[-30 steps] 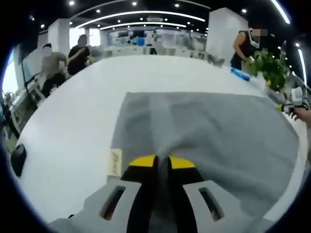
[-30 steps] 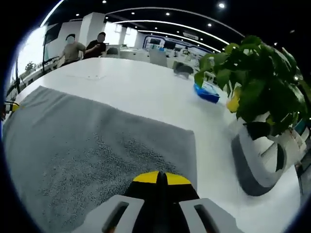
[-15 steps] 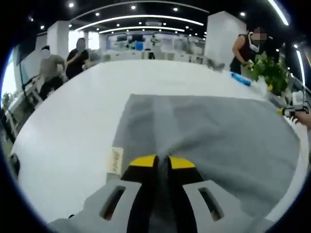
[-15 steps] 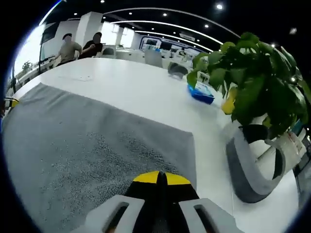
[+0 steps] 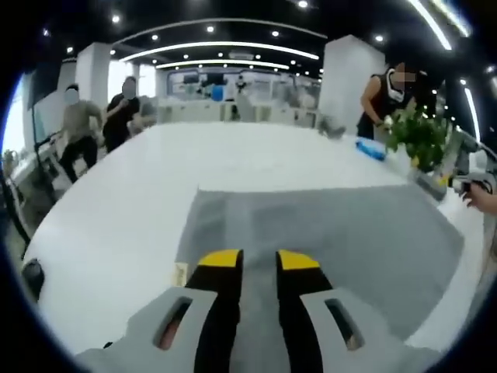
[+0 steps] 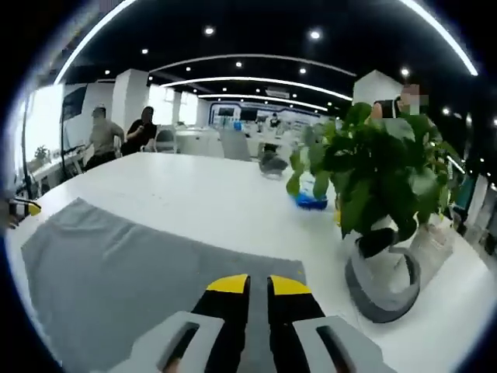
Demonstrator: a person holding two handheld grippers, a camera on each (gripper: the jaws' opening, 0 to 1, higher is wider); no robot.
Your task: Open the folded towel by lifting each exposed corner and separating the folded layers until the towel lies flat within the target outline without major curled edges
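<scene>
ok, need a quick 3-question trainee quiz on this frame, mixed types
1. True or false: the left gripper is shut on the grey towel.
2. In the right gripper view, what stands on the white table right of the towel? A) potted plant B) laptop C) cardboard box
3. Fill in: the small label at the towel's edge lies on the ___ side of the left gripper's jaws in its own view.

Key: 1 false, its jaws stand apart; 2 A, potted plant; 3 left.

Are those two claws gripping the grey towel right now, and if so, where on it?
Nothing is held. The left claw and right claw both have their jaws apart, with the towel lying flat on the table between and beyond them.
</scene>
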